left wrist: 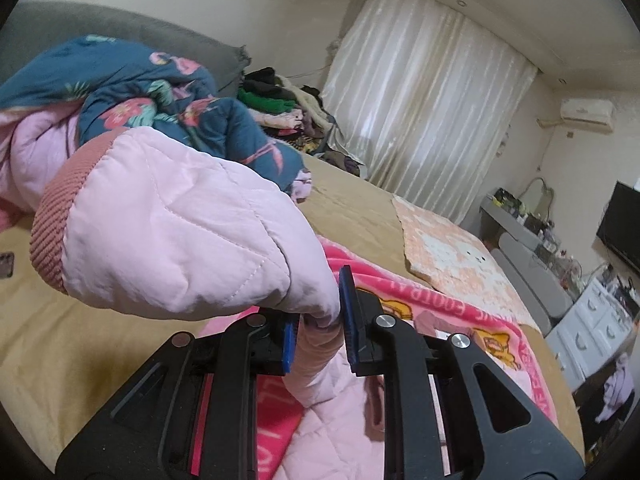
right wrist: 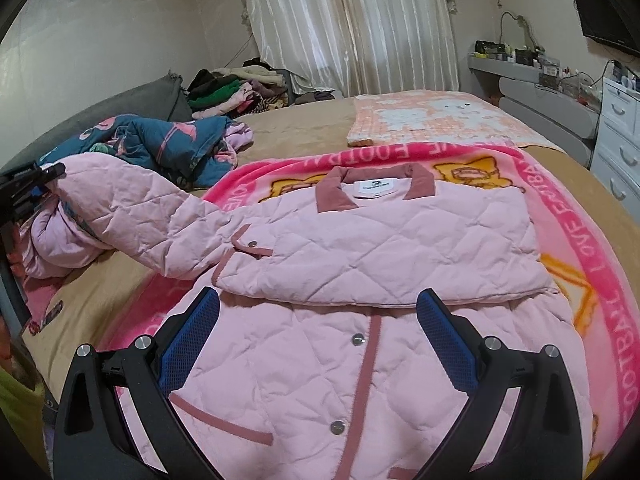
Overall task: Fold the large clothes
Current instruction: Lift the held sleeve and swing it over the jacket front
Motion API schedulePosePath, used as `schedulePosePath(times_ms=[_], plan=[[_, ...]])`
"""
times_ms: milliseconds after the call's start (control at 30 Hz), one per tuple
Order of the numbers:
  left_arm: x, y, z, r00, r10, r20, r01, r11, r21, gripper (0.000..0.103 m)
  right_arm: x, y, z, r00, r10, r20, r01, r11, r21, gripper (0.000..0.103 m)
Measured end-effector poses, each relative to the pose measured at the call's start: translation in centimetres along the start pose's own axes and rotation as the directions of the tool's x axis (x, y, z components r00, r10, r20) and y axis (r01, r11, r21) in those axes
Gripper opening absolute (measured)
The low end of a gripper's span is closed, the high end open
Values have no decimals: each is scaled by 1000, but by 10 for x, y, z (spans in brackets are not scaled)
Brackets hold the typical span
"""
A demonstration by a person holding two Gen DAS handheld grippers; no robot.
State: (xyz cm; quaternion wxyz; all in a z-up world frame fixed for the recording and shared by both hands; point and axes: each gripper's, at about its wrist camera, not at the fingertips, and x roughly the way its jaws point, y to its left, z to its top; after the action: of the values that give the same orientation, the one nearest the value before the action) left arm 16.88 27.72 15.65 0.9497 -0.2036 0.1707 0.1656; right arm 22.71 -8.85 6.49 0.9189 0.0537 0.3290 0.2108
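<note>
On the tan bed (right wrist: 304,128), atop a pink football blanket (right wrist: 568,216) spread toward its near edge, we see a pink quilted jacket (right wrist: 360,236) lying front up, collar toward the far edge, one side already folded across its chest. We judge the second sleeve fold to be in hand: our left gripper (left wrist: 318,334) is clamped on the jacket's other sleeve (left wrist: 176,224), lifted off the bed's left side. Our right gripper (right wrist: 318,344) hovers over the jacket's front, jaws apart and empty. Next, we think, the sleeve must cross the chest and lie flat.
</note>
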Motion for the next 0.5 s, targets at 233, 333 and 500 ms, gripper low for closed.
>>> schedulePosePath(times_ms=[233,333,500], plan=[[1,-48,-3,1000,-29,-12,30,996,79,11,-12,-27,-4,1000,-13,19,12,999,47,98],[2,-69,-7,999,-44,-17,46,992,117,11,-17,-41,-6,1000,-19,23,17,997,72,98],[10,-108,-18,997,-73,-35,78,981,176,11,-24,-68,-10,1000,-20,24,16,991,133,98]])
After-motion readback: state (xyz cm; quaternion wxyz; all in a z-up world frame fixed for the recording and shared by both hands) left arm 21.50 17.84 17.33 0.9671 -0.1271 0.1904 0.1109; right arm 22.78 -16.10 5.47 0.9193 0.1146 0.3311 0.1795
